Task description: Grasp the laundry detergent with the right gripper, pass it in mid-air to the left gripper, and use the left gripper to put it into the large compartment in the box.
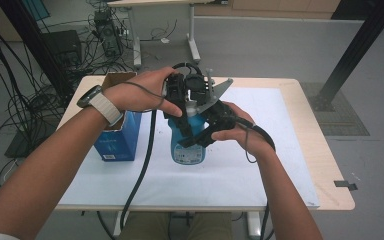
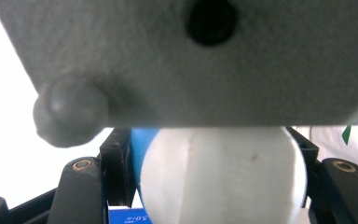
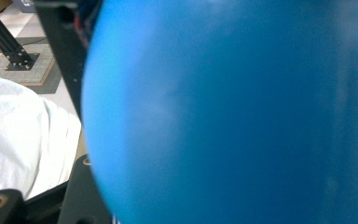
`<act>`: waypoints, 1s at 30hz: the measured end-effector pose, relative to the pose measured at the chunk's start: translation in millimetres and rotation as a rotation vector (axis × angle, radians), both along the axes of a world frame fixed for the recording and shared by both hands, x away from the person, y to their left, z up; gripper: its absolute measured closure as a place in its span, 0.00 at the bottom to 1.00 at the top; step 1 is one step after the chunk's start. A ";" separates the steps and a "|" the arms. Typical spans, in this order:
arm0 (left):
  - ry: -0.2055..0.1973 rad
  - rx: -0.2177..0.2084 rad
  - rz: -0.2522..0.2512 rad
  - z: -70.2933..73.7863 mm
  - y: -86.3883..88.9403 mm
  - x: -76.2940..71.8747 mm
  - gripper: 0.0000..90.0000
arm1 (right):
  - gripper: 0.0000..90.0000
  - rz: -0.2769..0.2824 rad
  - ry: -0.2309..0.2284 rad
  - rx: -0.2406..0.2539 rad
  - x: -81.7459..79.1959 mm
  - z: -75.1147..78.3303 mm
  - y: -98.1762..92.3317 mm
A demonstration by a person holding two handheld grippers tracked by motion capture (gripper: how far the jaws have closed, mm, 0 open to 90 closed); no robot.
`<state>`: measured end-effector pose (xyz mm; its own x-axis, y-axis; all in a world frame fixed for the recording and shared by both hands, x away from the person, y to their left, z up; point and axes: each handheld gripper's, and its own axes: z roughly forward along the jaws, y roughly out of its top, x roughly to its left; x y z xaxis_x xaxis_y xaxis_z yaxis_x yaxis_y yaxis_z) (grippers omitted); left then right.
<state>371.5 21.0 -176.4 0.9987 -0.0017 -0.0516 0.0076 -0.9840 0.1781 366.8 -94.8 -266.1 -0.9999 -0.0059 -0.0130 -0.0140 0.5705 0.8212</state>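
grey floor (image 1: 280, 50) with tangled cables (image 1: 10, 100), black post (image 1: 360, 45), second desk's legs (image 1: 192, 40).

my left gripper (image 1: 182, 107): black jaws, brass-ringed screws at the joints, thick black cable trailing off the table edge | my right gripper (image 1: 200, 140): black, grey three-cornered plate (image 1: 215, 95) with a round knob and a hole, thin black cable | left wrist: watch (image 1: 100, 102), dark case, pale strap | forearms bare

Open blue carton (image 1: 116, 137), white table cover (image 1: 260, 165), tangled floor cables (image 1: 25, 107)
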 end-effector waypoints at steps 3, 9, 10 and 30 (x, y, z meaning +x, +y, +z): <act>0.000 -0.002 -0.001 0.5 0.0 0.1 0.42 | 0.48 -0.004 0.006 -0.003 -0.4 0.5 0.1; 0.000 -0.004 0.002 0.8 1.4 0.3 0.42 | 0.48 0.004 -0.005 -0.004 0.6 1.1 1.1; -0.001 -0.004 0.001 0.7 1.7 0.4 0.42 | 0.48 0.001 -0.004 -0.004 0.4 1.2 1.2; -0.001 -0.018 0.009 -0.2 5.0 1.7 0.42 | 0.48 -0.009 0.008 -0.019 0.9 2.2 4.0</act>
